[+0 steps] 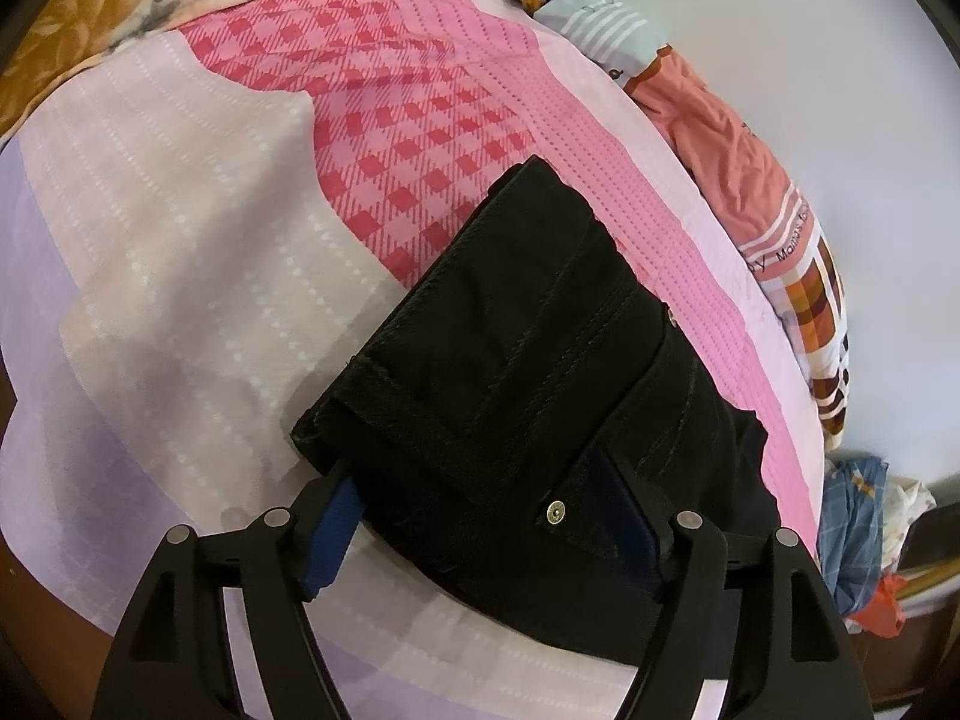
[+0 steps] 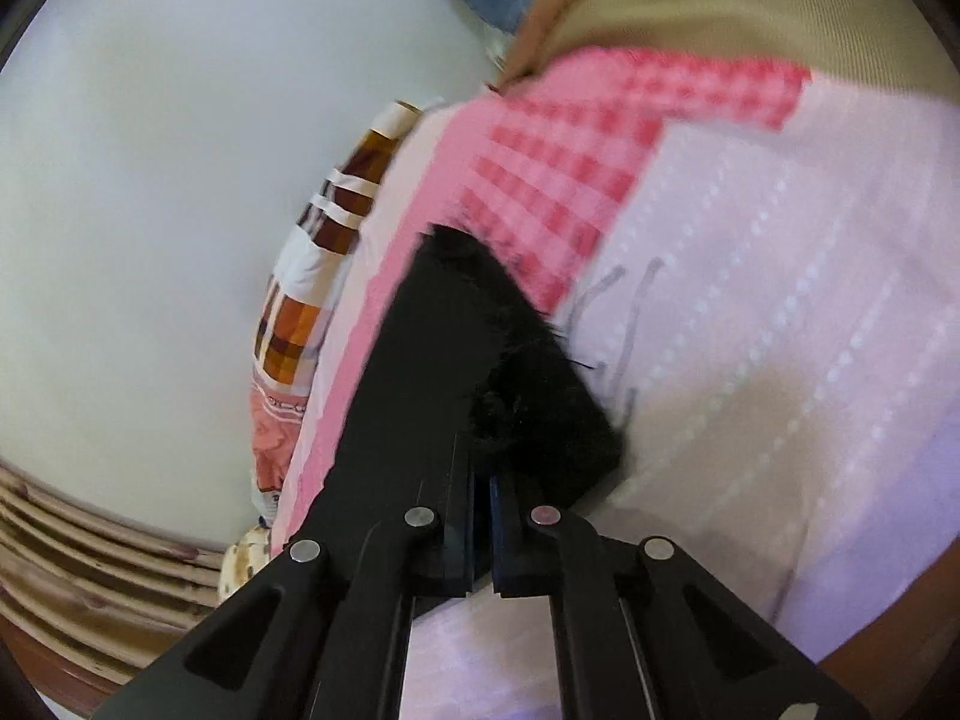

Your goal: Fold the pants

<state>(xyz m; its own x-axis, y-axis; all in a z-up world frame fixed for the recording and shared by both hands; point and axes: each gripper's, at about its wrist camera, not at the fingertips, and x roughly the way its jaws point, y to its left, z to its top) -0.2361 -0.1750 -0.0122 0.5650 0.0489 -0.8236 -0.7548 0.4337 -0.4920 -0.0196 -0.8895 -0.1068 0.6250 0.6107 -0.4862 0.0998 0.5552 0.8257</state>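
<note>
Black pants [image 1: 516, 360] lie folded into a compact stack on the pink and lilac bedsheet [image 1: 180, 252]. My left gripper [image 1: 480, 516] is open wide, its blue-padded fingers [image 1: 330, 546] on either side of the stack's near end, at the waistband with a metal button [image 1: 557, 512]. In the right wrist view, my right gripper [image 2: 483, 480] is shut on a fold of the black pants [image 2: 540, 396], which rises from between the fingers. That view is blurred.
A pile of clothes, orange [image 1: 720, 138] and plaid [image 1: 822, 312], lies along the bed's far edge by the white wall. More clothes [image 1: 852, 516] hang at the right. A floral pillow [image 1: 90, 6] lies at the top left. Wooden slats [image 2: 90, 540] show low on the left.
</note>
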